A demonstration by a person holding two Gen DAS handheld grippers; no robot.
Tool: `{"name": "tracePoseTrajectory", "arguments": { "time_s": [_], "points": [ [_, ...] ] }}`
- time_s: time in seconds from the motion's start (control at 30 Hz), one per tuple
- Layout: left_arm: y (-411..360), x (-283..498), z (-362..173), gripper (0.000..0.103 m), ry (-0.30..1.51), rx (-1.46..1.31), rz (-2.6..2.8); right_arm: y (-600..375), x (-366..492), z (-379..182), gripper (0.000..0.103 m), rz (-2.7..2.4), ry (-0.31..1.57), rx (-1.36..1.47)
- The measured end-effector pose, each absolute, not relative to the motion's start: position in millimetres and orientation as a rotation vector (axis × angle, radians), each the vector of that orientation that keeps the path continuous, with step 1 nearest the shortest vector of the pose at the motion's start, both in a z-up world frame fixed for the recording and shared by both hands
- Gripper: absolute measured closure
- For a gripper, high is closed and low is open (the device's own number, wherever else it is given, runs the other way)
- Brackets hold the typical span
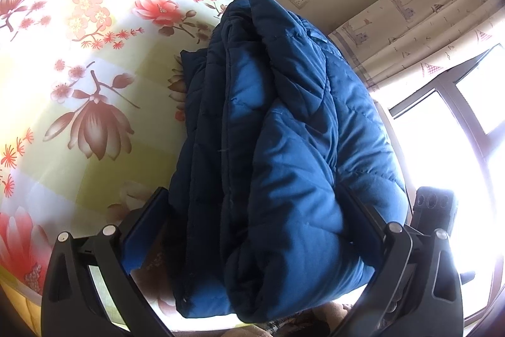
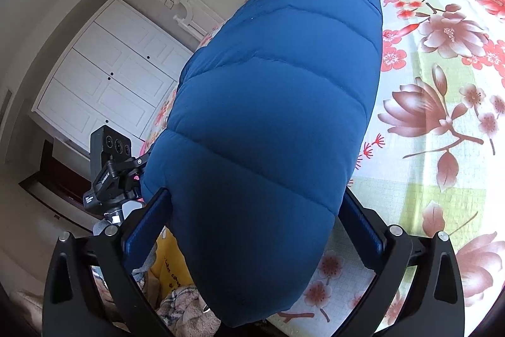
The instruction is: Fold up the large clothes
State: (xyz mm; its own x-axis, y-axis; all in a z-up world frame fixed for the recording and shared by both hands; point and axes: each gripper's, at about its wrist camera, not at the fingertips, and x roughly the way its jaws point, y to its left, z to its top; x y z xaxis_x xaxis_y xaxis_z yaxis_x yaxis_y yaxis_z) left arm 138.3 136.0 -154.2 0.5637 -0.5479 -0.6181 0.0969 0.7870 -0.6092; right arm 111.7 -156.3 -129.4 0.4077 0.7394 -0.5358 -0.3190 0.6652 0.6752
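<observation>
Left wrist: tongs (image 1: 258, 204) clamping jacket (image 1: 284, 147), floral bedspread (image 1: 79, 68) behind

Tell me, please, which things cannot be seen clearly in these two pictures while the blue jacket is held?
- Left wrist view: the left gripper fingertips are buried in the folded blue jacket.
- Right wrist view: the right gripper fingertips are hidden behind the same jacket.
- Right wrist view: the items below the floral bed sheet are cut off by the bottom edge.
- Left wrist view: the window is overexposed.
</observation>
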Motion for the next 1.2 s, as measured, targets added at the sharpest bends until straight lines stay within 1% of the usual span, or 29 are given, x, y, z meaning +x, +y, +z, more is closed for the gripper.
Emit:
{"name": "tracePoseTrajectory", "arguments": {
  "time_s": [0.07, 0.1, 0.17, 0.23, 0.27, 0.37, 0.53, 0.67, 0.77, 0.93, 1.03, 1.2],
  "points": [
    [136.4, 135.3, -154.7, 0.003, 0.888, -0.553, -0.407, -156.9, 109.0, -127.2, 0.014, 0.698, 0.908, 0.499],
    [136.4, 134.0, -155.3, 0.006, 0.881, -0.561, -0.420, -155.2, 107.0, -124.9, 0.016, 0.691, 0.891, 0.476],
    [136.9, 130.0, -155.9, 0.027, 0.855, -0.600, -0.462, -150.6, 102.3, -120.3, 0.025, 0.680, 0.845, 0.426],
    [132.8, 122.2, -150.7, 0.038, 0.818, -0.580, -0.458, -145.0, 96.8, -115.6, 0.029, 0.660, 0.802, 0.369],
    [128.1, 118.7, -145.6, 0.043, 0.798, -0.551, -0.442, -142.7, 94.8, -113.3, 0.032, 0.651, 0.786, 0.347],
    [122.3, 113.3, -135.8, 0.051, 0.760, -0.522, -0.425, -136.8, 89.2, -103.6, 0.038, 0.621, 0.723, 0.269],
    [114.2, 110.5, -122.3, 0.057, 0.695, -0.516, -0.435, -138.8, 83.1, -83.3, 0.041, 0.593, 0.601, 0.194],
    [106.2, 117.2, -112.7, 0.057, 0.655, -0.544, -0.474, -144.3, 82.1, -62.1, 0.042, 0.549, 0.507, 0.116],
    [91.8, 138.5, -109.0, 0.058, 0.648, -0.559, -0.491, -151.4, 92.0, -50.1, 0.043, 0.512, 0.465, 0.036],
    [61.0, 189.8, -91.5, 0.058, 0.616, -0.552, -0.523, -181.8, 129.1, -28.4, 0.043, 0.444, 0.379, -0.008],
    [32.2, 224.3, -86.3, 0.058, 0.621, -0.521, -0.527, -211.6, 160.5, -30.1, 0.043, 0.392, 0.406, 0.047],
    [-18.6, 261.9, -97.2, 0.058, 0.675, -0.409, -0.496, -256.4, 192.3, -72.3, 0.044, 0.328, 0.569, 0.200]
  ]
}}
